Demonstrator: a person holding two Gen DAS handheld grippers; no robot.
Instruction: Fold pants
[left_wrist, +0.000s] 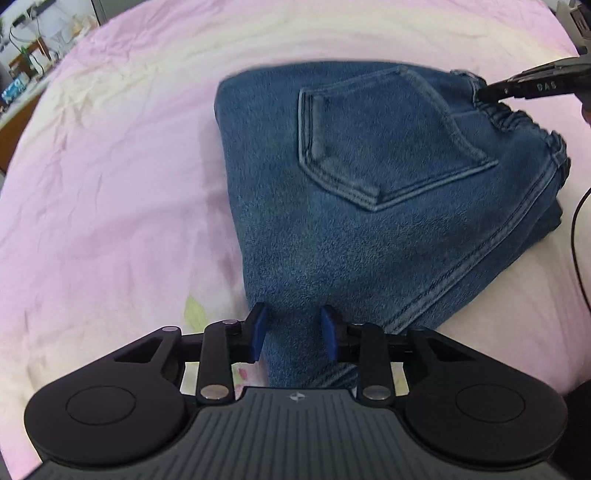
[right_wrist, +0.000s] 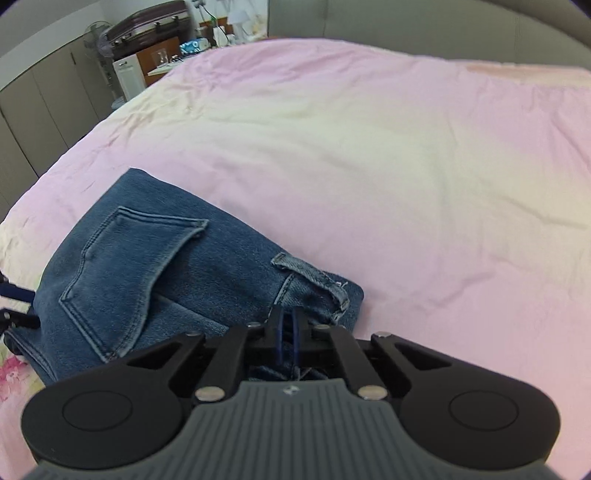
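The jeans lie folded into a thick bundle on the bed, over a pink and cream sheet, back pocket facing up. The left hand-held gripper sits low at the near corner of the bundle, its blue pads spread apart with denim lying between them, not pinched. The right hand-held gripper is at the waistband end, beside a belt loop, its fingers drawn almost together on a fold of the waistband. From the left view its black tip meets the gathered elastic edge. Cupboards and a fan stand beyond the bed.
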